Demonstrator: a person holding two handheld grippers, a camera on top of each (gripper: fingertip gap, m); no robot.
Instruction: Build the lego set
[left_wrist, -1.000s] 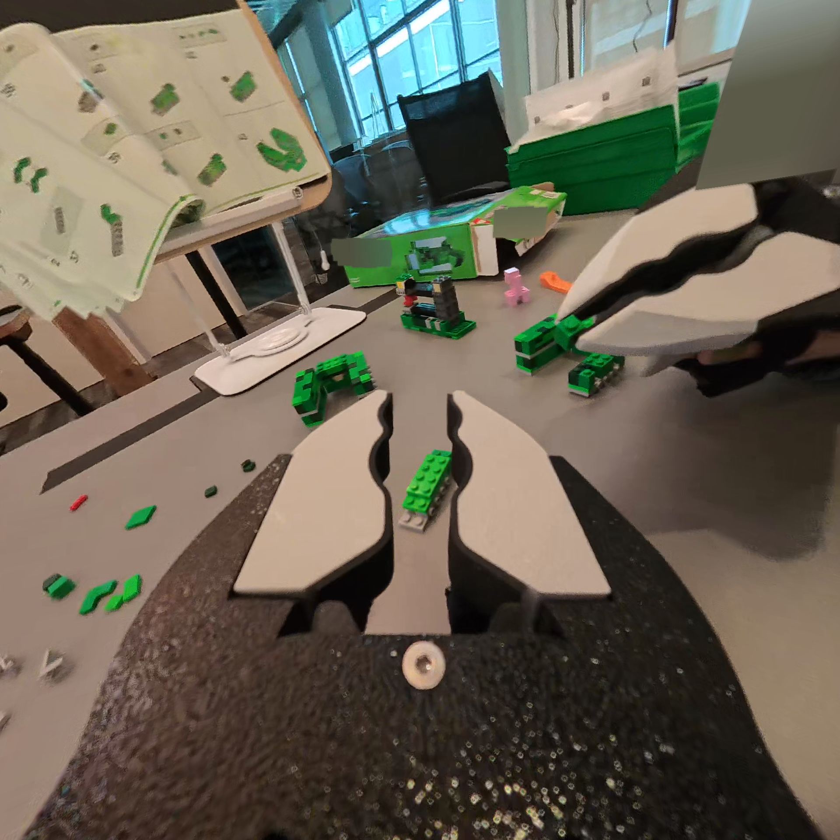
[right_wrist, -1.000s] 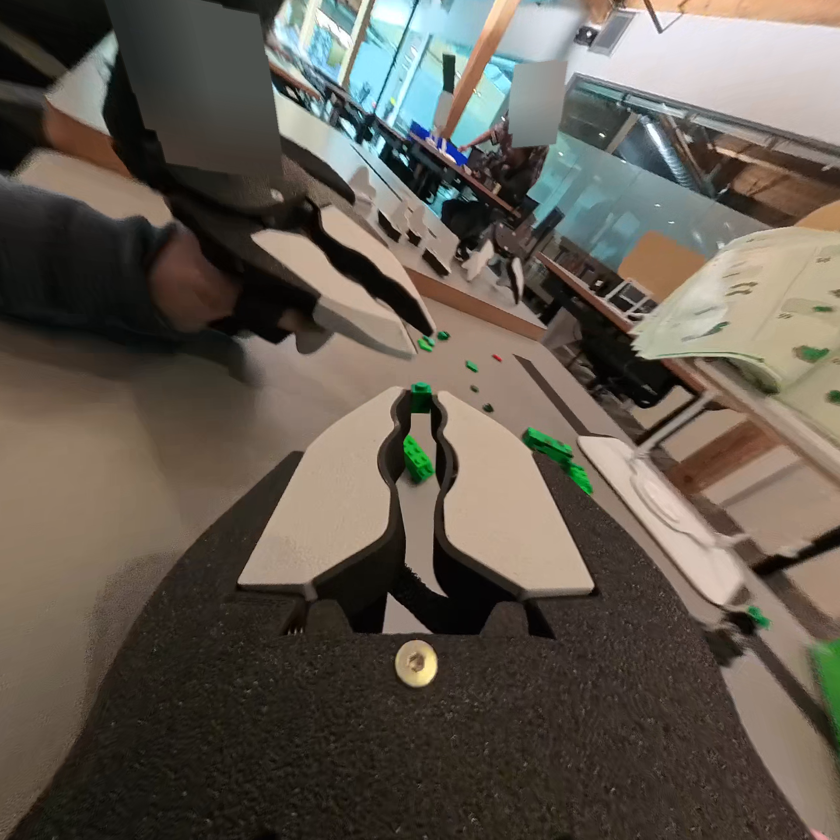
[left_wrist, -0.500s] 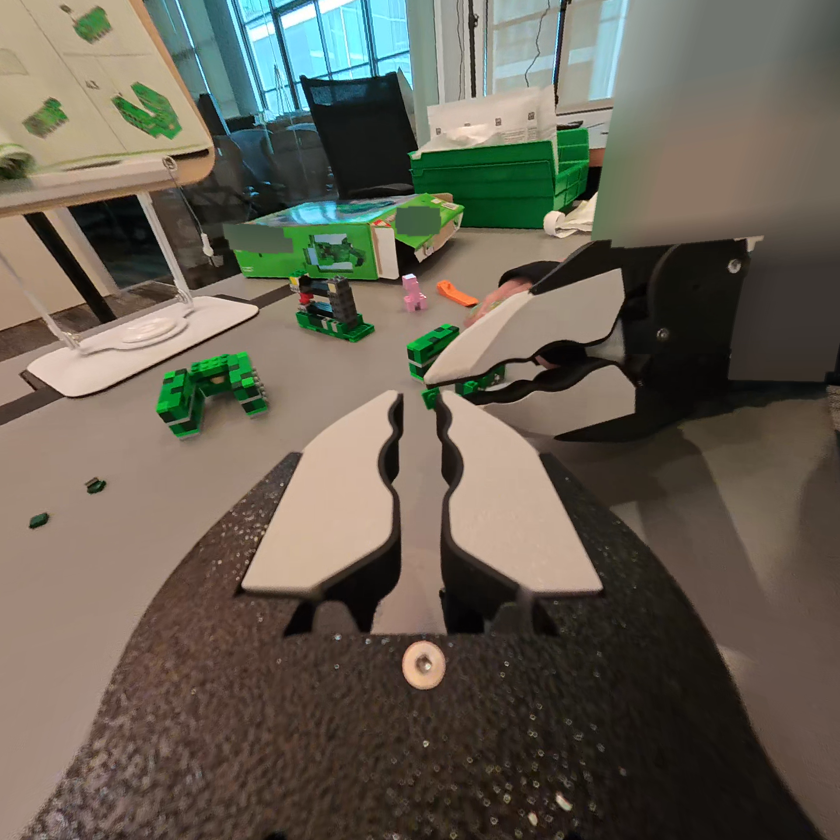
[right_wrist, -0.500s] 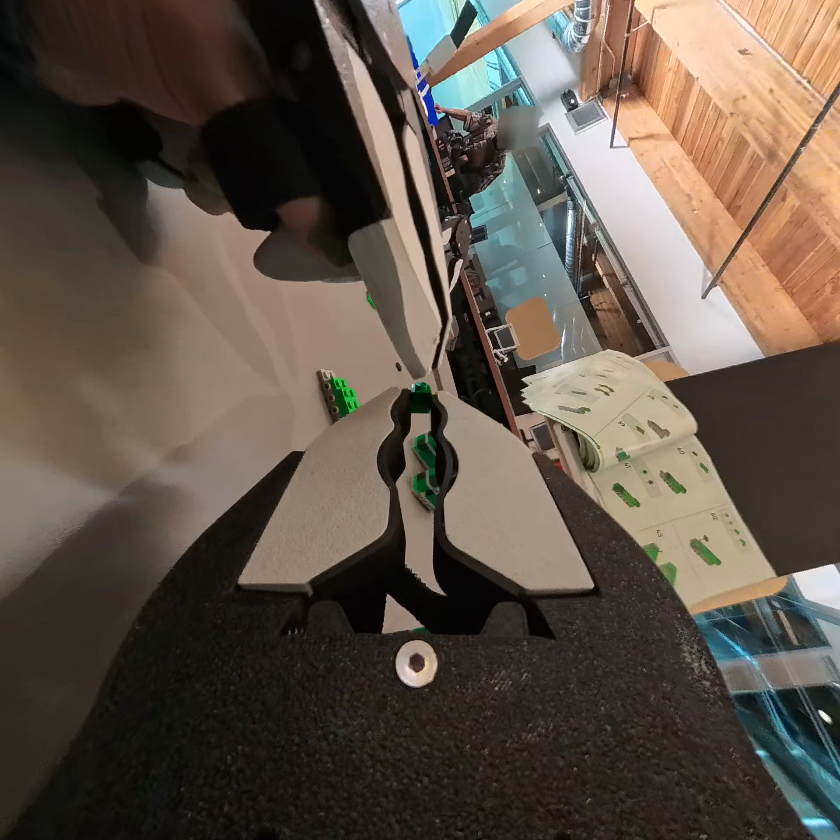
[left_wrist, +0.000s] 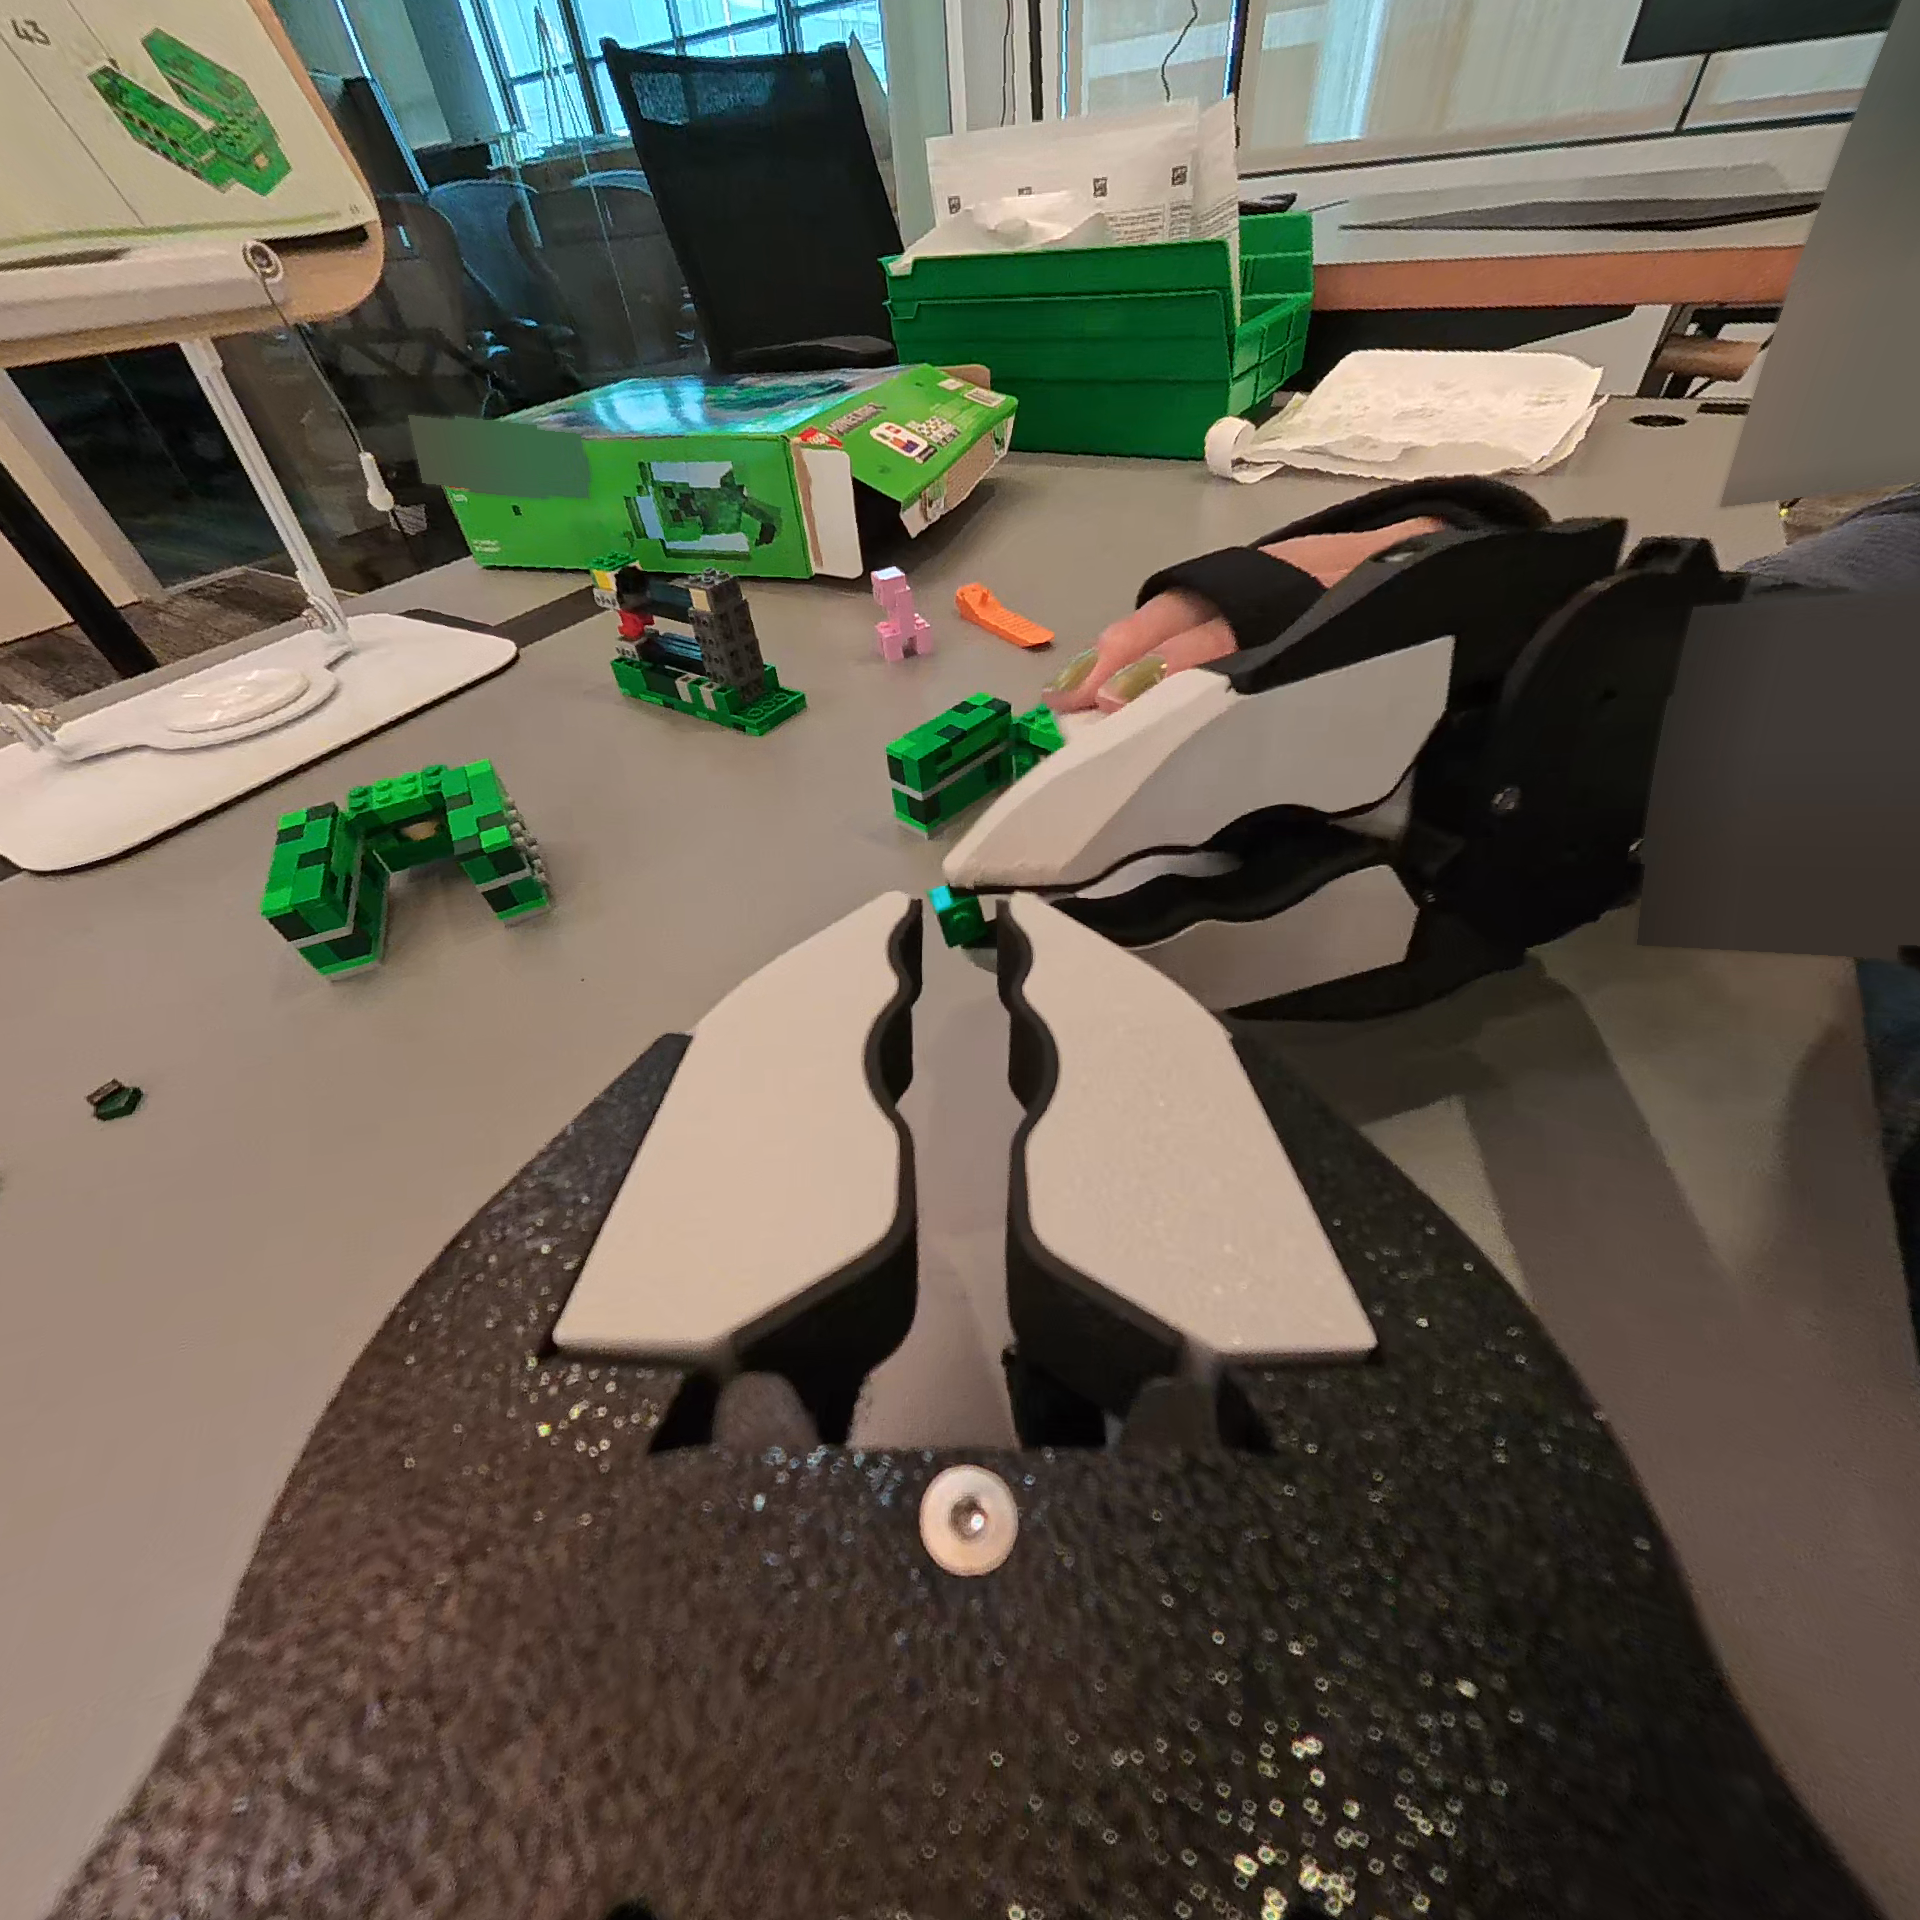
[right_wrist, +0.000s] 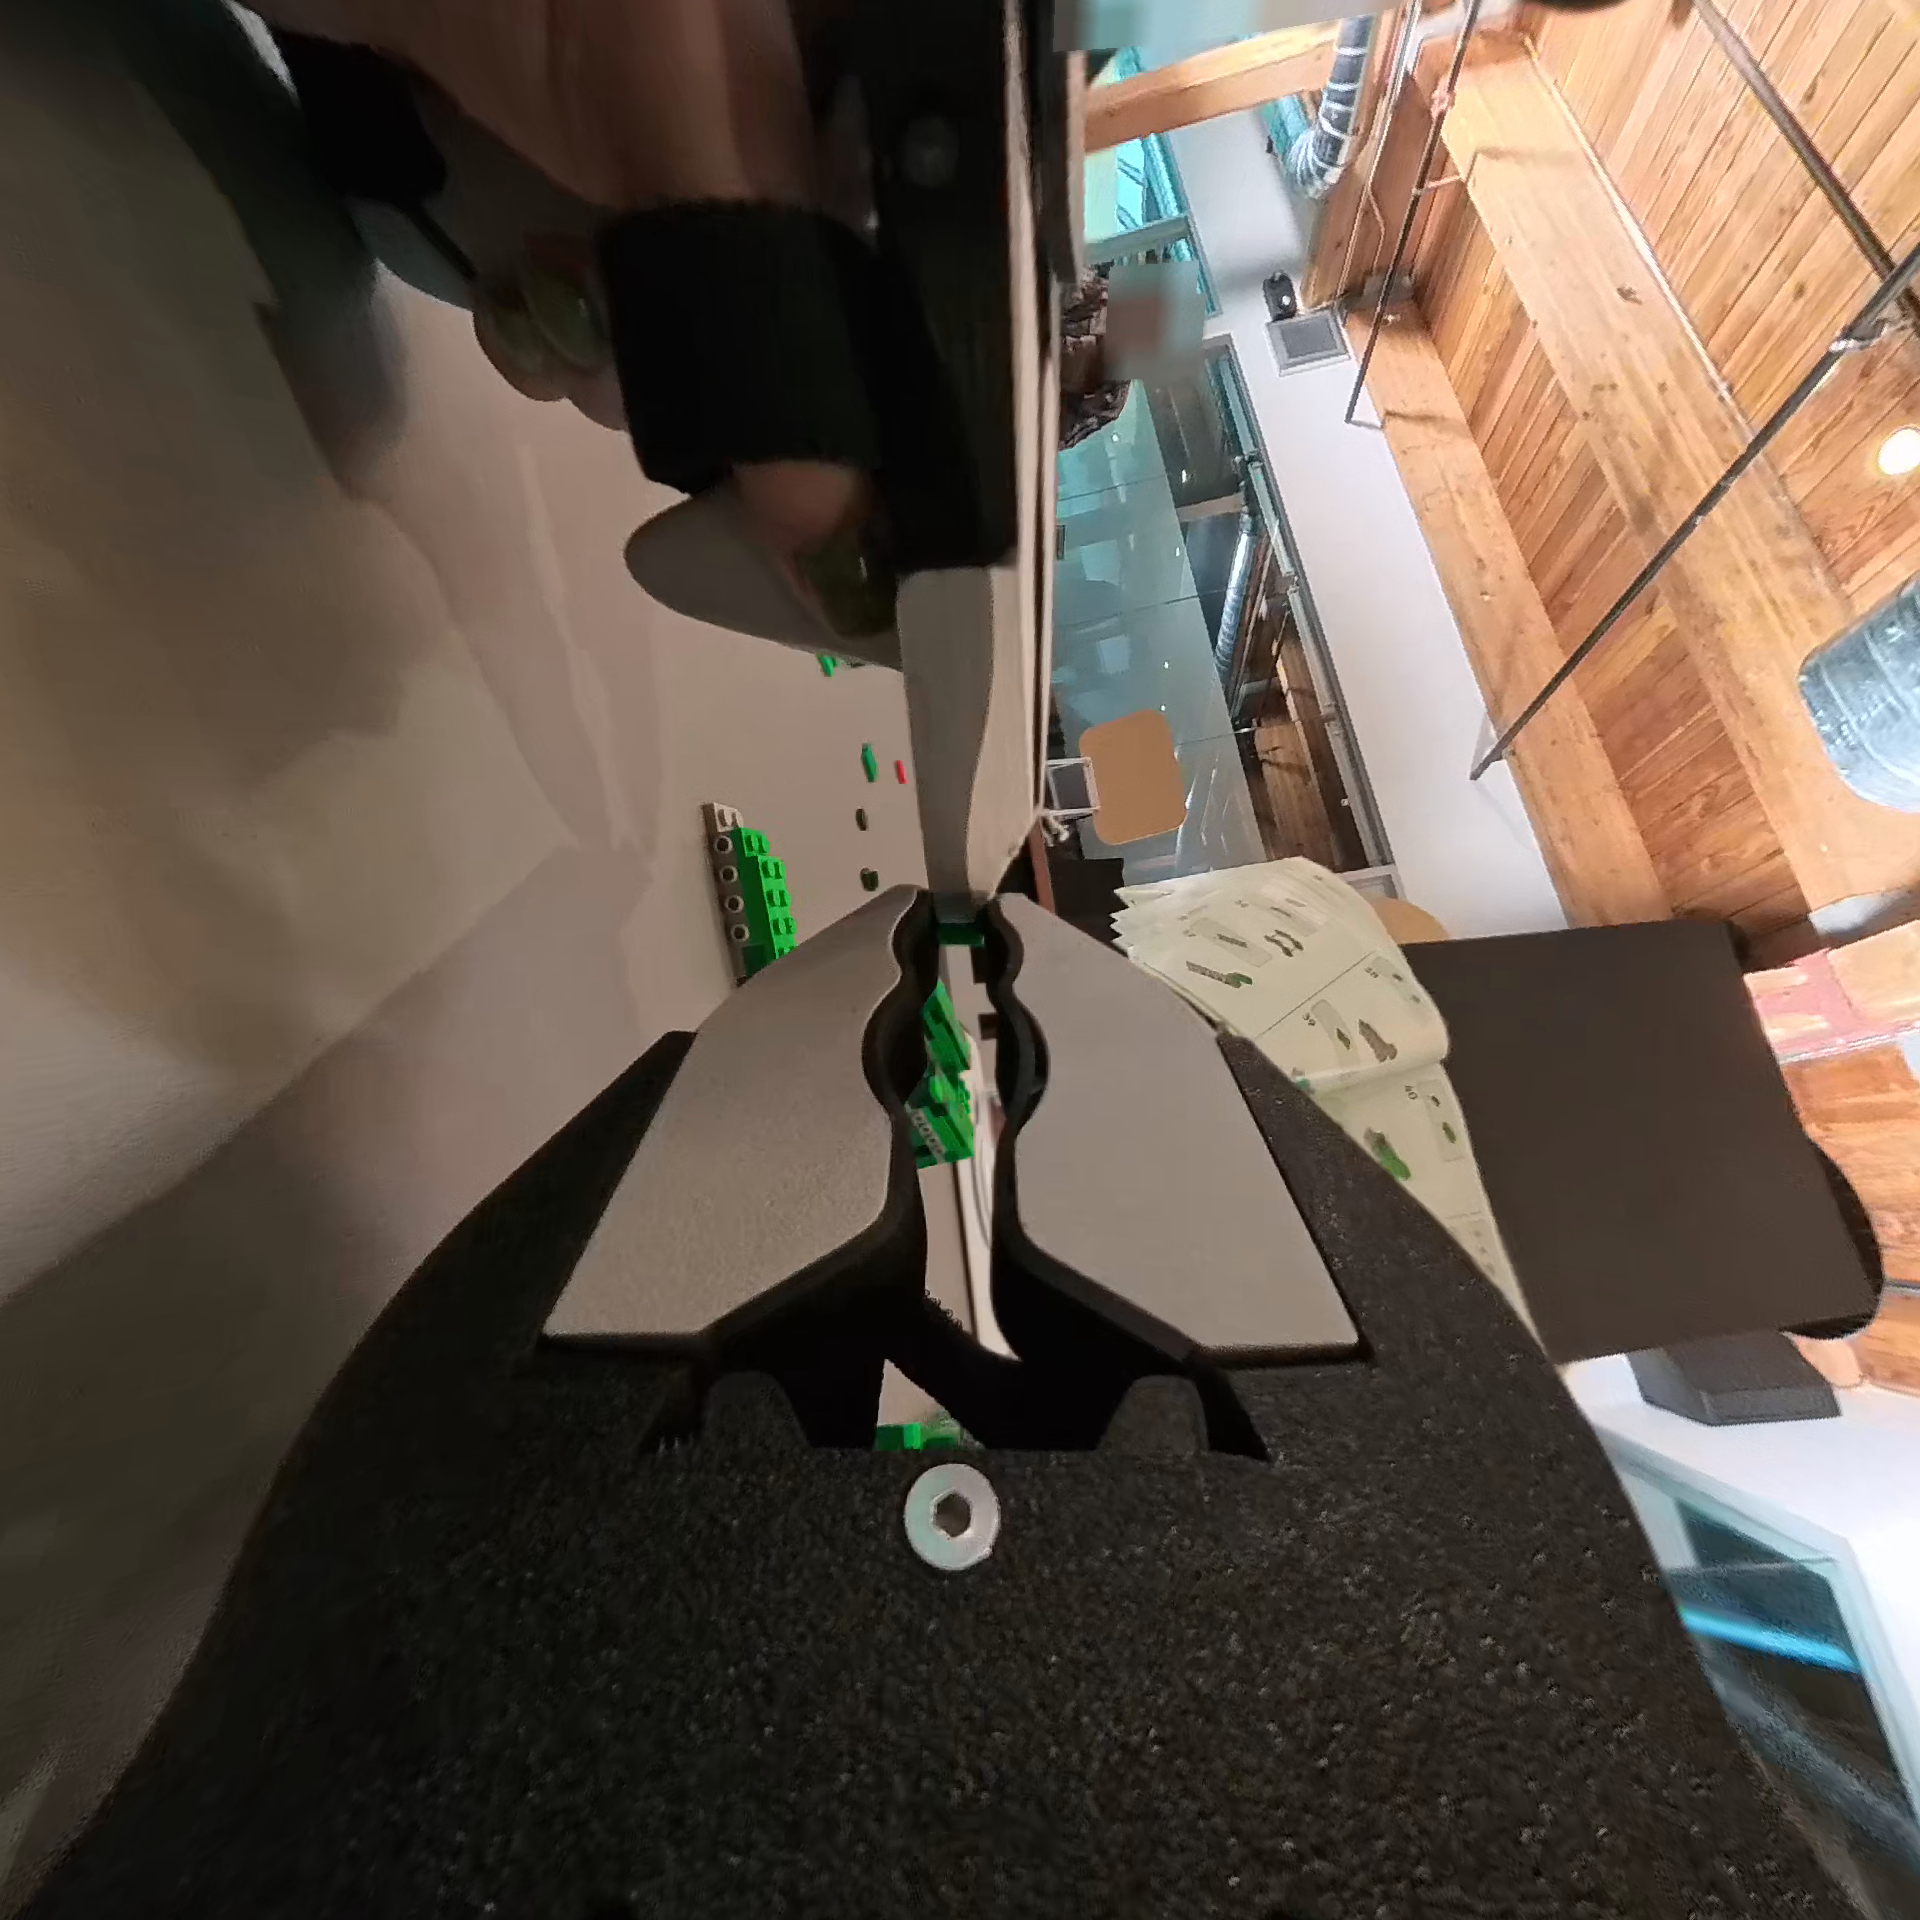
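My right gripper (right_wrist: 956, 920) is shut on a small green brick (right_wrist: 958, 928) at its tips. In the left wrist view it (left_wrist: 961, 888) reaches in from the right, turned on its side, with a person's hand behind it. The brick (left_wrist: 956, 920) sits right at the tips of my left gripper (left_wrist: 958, 916), whose fingers stand a narrow gap apart; I see no firm grip on it. In the right wrist view a left finger (right_wrist: 940, 748) comes down edge-on onto the brick. A green and grey plate assembly (right_wrist: 753, 883) lies on the table (right_wrist: 312, 831).
A green arch build (left_wrist: 400, 862), a green block build (left_wrist: 951, 764), a dark tower on a green base (left_wrist: 707, 655), a pink figure (left_wrist: 899, 613) and an orange separator (left_wrist: 1003, 615) stand ahead. Behind are the set box (left_wrist: 727, 478), green bins (left_wrist: 1091, 322) and the booklet stand (left_wrist: 239, 707).
My left gripper narrowed, left the green and grey plate assembly and swung right. My right gripper rolled onto its side and brought the small green brick up to the left fingertips.
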